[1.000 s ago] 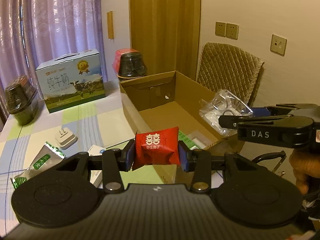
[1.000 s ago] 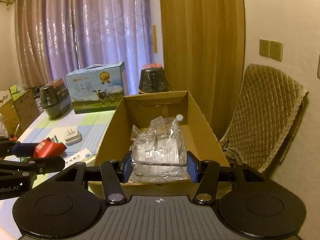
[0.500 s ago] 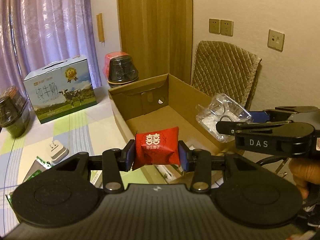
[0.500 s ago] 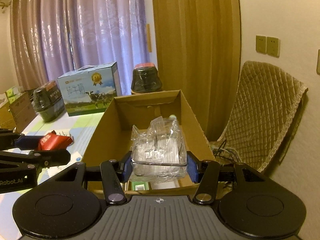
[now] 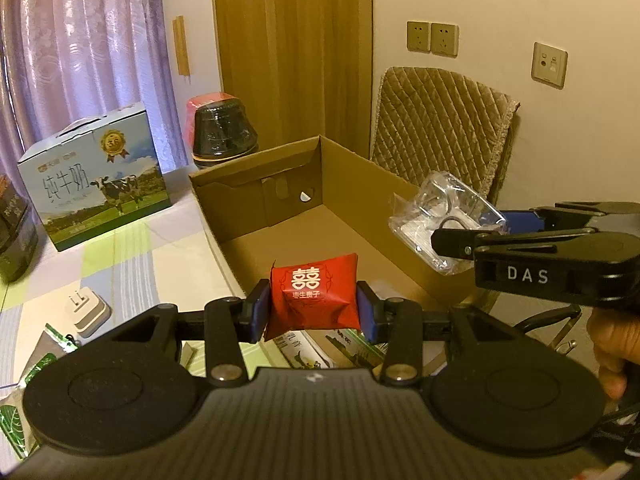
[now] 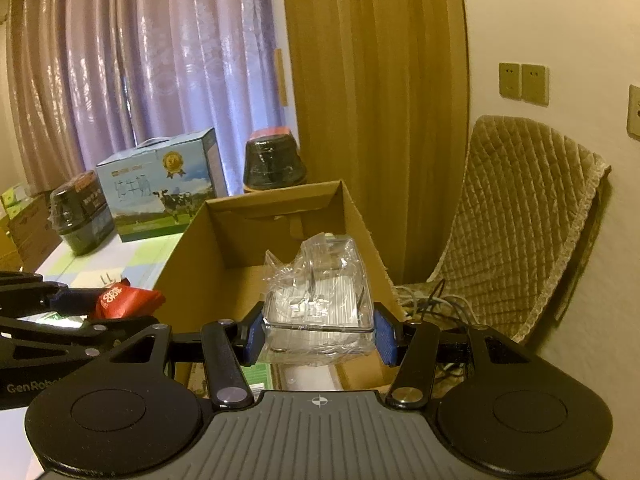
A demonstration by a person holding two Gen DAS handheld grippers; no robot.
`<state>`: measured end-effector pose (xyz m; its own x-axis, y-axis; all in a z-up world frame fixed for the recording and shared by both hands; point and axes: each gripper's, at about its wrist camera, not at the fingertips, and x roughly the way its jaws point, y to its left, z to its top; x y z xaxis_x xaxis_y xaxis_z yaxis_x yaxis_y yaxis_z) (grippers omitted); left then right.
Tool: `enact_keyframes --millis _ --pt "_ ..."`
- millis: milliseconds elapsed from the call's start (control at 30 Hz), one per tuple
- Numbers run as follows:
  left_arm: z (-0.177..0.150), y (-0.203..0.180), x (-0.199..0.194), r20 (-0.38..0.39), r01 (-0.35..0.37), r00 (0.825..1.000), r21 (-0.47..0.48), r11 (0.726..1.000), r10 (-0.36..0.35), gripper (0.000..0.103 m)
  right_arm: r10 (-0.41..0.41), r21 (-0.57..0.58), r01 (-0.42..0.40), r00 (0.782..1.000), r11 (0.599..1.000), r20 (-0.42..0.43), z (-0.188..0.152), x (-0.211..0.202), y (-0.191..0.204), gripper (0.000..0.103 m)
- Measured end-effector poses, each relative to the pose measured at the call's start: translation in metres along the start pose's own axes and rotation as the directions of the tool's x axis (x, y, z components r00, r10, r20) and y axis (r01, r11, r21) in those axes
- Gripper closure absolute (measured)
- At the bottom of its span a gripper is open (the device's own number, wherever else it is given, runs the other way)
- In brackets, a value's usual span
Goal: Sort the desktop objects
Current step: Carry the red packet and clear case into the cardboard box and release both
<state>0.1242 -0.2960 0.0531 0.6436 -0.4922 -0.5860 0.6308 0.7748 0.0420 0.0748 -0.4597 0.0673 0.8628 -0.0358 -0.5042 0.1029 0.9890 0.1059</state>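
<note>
My left gripper (image 5: 313, 310) is shut on a red candy packet (image 5: 314, 295) with white characters, held over the near end of an open cardboard box (image 5: 280, 200). In the right wrist view that packet (image 6: 124, 300) shows at the left, by the box's left wall. My right gripper (image 6: 319, 336) is shut on a clear plastic box wrapped in film (image 6: 318, 312), hanging over the near right part of the cardboard box (image 6: 240, 248). The left wrist view shows this clear plastic box (image 5: 444, 220) above the right wall. Green and white packs lie on the box floor below both grippers.
A milk carton case (image 5: 92, 176) and a dark round container (image 5: 222, 132) stand at the back of the checked tablecloth. A white charger plug (image 5: 86, 308) and a green sachet (image 5: 36, 364) lie left of the box. A padded chair (image 5: 440, 128) stands right.
Both grippers have moved forward and to the right, from the table side to over the cardboard box. Each keeps its hold.
</note>
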Motion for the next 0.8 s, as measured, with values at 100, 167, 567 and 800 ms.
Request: enact_keyframes --millis 100,167,567,800 --pt "0.0 0.0 0.005 -0.002 0.006 1.0 0.0 1.0 -0.006 0.064 -0.003 0.002 0.003 1.0 1.0 0.009 0.0 0.001 -0.002 0.052" --pt "0.001 0.001 0.009 -0.005 0.013 1.0 0.001 1.0 -0.013 0.058 -0.004 0.003 0.004 1.0 1.0 0.01 0.0 0.001 -0.002 0.052" --pt "-0.012 0.019 -0.005 -0.001 -0.032 0.999 -0.027 0.999 0.032 0.045 -0.006 0.01 0.006 1.0 1.0 -0.003 -0.004 0.004 -0.003 0.052" --pt "-0.025 0.031 -0.02 -0.009 -0.05 0.999 -0.077 0.996 0.05 0.045 0.002 0.008 -0.002 1.0 1.0 -0.004 -0.003 0.004 0.001 0.052"
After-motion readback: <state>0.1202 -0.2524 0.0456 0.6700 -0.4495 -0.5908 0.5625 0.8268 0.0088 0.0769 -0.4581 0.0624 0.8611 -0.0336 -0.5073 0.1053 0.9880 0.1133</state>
